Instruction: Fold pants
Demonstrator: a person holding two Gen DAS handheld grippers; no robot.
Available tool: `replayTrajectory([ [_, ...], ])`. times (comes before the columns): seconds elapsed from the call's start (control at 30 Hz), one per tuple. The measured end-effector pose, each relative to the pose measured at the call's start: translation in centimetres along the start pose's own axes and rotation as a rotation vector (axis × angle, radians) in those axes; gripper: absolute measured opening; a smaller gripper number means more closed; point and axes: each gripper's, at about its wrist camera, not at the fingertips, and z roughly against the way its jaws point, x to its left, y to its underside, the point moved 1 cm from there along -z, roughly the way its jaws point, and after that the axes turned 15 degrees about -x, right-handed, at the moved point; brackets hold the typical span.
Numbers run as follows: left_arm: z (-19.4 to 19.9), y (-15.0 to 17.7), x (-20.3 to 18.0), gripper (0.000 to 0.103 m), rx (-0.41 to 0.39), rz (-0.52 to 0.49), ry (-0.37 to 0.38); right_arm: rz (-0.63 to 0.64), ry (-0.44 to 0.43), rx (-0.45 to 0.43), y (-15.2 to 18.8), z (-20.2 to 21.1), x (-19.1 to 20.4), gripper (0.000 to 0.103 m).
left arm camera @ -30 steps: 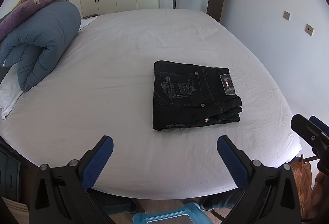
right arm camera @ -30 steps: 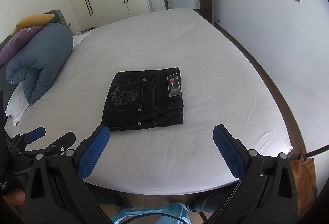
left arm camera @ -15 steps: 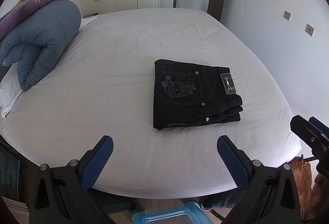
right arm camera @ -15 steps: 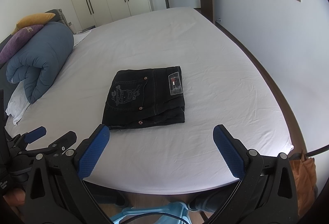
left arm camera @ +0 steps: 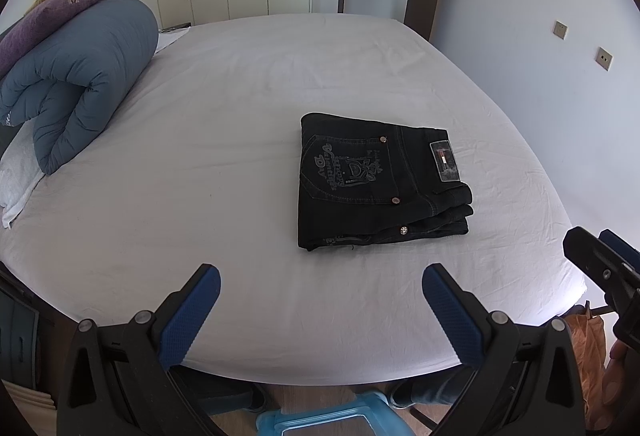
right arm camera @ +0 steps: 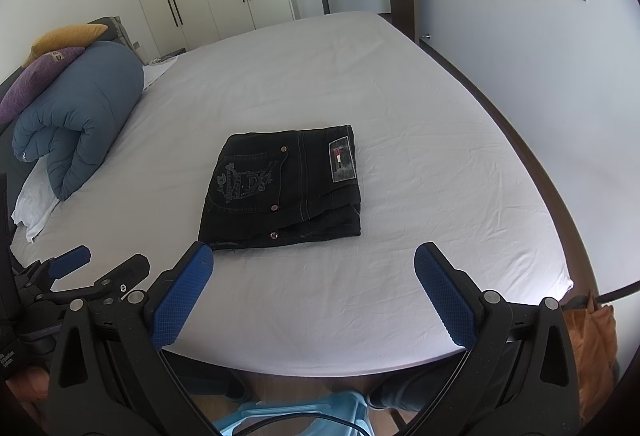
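Pants, black denim, sit folded in a neat stack on the white bed, toward its near right side. Left gripper hangs wide apart, holding nothing; right gripper likewise spread and empty. Lower folds are tucked out of sight, and the embroidered pocket lettering is hard to read. Rolled blue duvet lies far left, partly cut off.
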Motion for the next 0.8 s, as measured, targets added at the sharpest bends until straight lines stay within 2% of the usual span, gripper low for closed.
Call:
replayTrajectory([
  [0.33, -0.1, 0.0, 0.1, 0.103, 0.003, 0.003, 0.003, -0.001, 0.0, 0.001, -0.7, -0.5, -0.5, 0.103],
  [0.8, -0.1, -0.2, 0.6, 0.103, 0.009, 0.04, -0.015, 0.0, -0.009, 0.013, 0.9, 0.3, 0.7, 0.103],
])
